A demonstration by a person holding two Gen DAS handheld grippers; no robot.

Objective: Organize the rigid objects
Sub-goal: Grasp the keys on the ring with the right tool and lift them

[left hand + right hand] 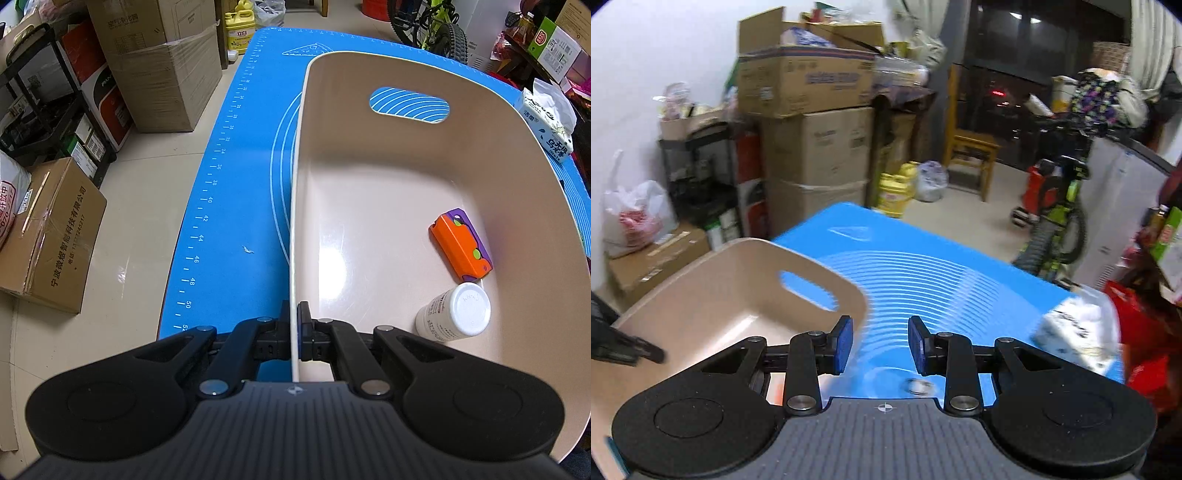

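My left gripper [294,317] is clamped on the near wall of the beige bin [369,177], steadying it; if that thin wall slips from the pads, I think the bin could skid on the blue mat [236,184]. Inside, a white bottle [456,312] stands just beside an orange and purple toy [461,245] — both already in. My right gripper [881,343] hangs empty, jaws apart, over the mat — swinging it wide risks clipping the tissue pack [1075,336] beyond.

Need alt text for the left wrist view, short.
The left hand-held gripper is shut on the side wall of a beige bin on a blue mat. Inside lie an orange-and-purple block and a white bottle.
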